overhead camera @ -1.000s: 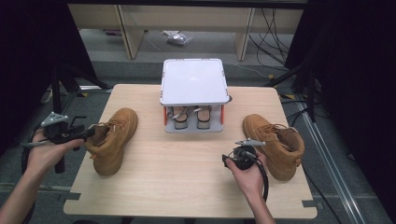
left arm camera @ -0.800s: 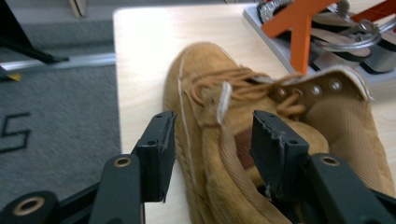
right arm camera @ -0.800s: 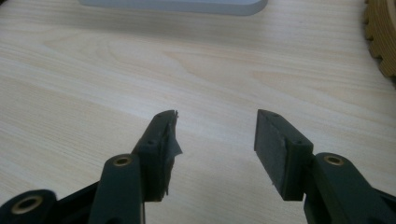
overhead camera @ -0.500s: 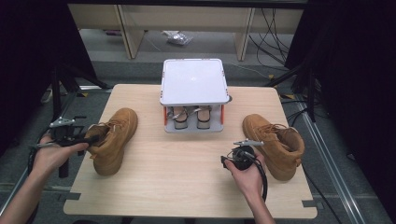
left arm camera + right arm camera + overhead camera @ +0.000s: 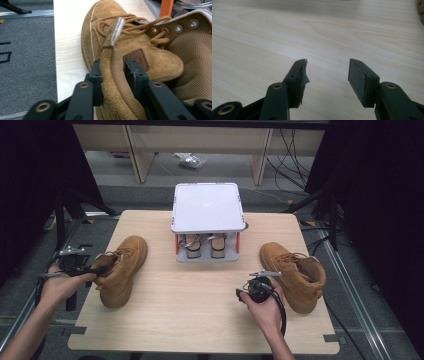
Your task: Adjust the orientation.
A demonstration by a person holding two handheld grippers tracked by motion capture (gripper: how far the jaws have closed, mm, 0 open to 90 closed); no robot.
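Brown leather tag (image 5: pixel 136 58), lettering unreadable

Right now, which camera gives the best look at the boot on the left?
The left gripper view: the left boot shows close up, its collar between the just-closing left gripper jaws. The high view shows that boot whole but small.

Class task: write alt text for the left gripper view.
The left gripper has just closed its black jaws on the heel collar of a tan suede boot. The boot lies on a pale wooden table, laces loose.
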